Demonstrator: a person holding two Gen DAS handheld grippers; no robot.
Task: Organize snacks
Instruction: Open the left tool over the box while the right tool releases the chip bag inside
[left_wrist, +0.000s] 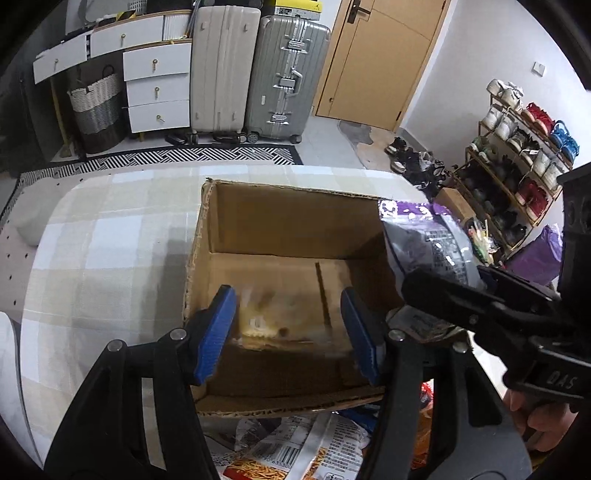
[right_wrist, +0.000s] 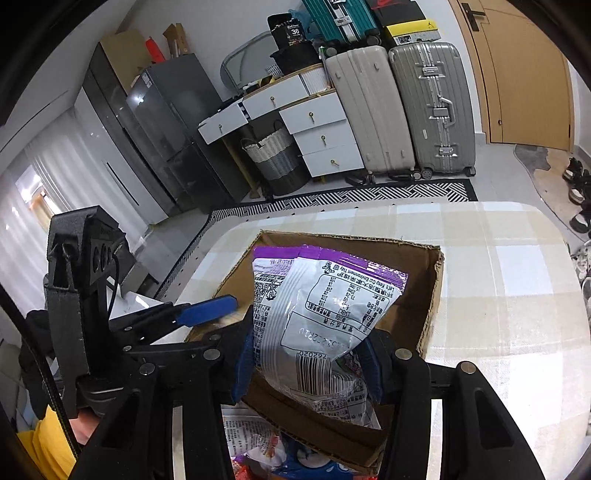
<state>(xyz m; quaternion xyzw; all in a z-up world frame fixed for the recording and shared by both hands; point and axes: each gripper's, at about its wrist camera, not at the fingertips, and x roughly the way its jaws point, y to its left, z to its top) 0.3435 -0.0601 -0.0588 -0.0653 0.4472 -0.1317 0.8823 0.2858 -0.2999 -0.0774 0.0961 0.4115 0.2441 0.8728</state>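
An open cardboard box (left_wrist: 280, 221) stands on the checked tablecloth; it also shows in the right wrist view (right_wrist: 424, 295). My left gripper (left_wrist: 291, 332) is open over the box's near side, and a blurred orange snack (left_wrist: 262, 317) lies or falls between its fingers inside the box. My right gripper (right_wrist: 306, 354) is shut on purple-and-silver snack bags (right_wrist: 325, 299), held above the box's right edge; these bags also show in the left wrist view (left_wrist: 428, 236). More snack packets (left_wrist: 295, 454) lie in front of the box.
The table (left_wrist: 103, 236) carries a checked cloth. Beyond it stand two suitcases (left_wrist: 258, 74), a white drawer unit (left_wrist: 155, 81), a woven basket (left_wrist: 98, 110) and a wooden door (left_wrist: 376, 59). A shoe rack (left_wrist: 517, 158) stands at the right.
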